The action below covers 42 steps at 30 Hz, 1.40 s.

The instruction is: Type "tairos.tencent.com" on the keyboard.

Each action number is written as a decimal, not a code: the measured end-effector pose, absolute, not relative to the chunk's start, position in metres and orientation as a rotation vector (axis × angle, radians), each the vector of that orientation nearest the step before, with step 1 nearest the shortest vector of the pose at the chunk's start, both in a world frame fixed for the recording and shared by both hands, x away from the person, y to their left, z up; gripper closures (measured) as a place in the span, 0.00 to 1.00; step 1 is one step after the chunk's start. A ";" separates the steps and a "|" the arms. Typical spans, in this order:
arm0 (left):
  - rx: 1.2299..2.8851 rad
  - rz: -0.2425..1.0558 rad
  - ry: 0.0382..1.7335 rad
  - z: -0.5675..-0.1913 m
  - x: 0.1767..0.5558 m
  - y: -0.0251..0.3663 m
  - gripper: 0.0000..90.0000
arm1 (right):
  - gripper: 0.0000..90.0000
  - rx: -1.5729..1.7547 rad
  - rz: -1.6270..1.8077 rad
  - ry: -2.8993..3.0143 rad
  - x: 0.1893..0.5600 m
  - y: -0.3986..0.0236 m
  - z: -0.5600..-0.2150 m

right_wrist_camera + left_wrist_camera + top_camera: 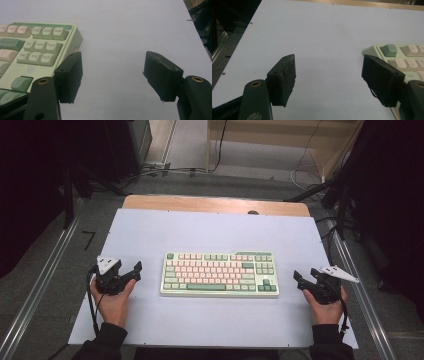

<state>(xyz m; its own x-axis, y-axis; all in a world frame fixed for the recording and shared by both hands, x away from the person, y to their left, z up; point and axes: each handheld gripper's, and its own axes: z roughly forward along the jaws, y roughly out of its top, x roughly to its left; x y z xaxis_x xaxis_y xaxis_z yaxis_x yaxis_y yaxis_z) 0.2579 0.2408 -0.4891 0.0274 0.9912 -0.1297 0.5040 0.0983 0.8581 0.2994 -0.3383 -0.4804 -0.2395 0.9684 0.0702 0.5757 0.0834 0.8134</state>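
Keyboard (219, 274), green case w/ pink and green keys, lies flat at centre of the high view, square to the white counter (210, 227), nothing else on the sheet. Left gripper (134, 270) sits at lower left of that frame, just beside the kbd's left end; right gripper (298, 278) at lower right, a bit further off its right end. Both have fingers spread wide, nothing between them, no contact w/ the kbd. In the left gripper view the kbd's corner w/ the Esc key (388, 49) shows at the right edge, partly behind one finger (382, 82); in the right gripper view the nav-key cluster (40, 51) sits upper left, w/ one finger (70, 76) overlapping the case edge in the frame. Looks like approach stage, prob. a two-handed grab or shift of the kbd. To do it well: bring both grippers in level and together, take the case at its short ends low on the rim, not on keycaps, and close evenly so it doesn't twist or skid on the smooth sheet.
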 end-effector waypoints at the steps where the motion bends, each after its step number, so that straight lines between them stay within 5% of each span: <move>1: 1.512 0.777 1.586 -0.489 0.258 0.241 0.31 | 0.33 1.516 1.034 1.869 0.299 -0.338 -0.480; 42: 1.558 0.765 1.502 -0.485 0.253 0.218 0.31 | 0.34 1.447 1.074 1.940 0.294 -0.308 -0.474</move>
<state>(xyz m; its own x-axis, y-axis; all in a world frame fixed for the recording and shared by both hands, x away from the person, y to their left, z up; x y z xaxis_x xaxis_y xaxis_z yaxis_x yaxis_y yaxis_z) 0.2527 0.2177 -0.4846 0.1032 0.9881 -0.1141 0.4894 0.0494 0.8707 0.2935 -0.3082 -0.4741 -0.3189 0.9452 0.0698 0.5606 0.1287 0.8180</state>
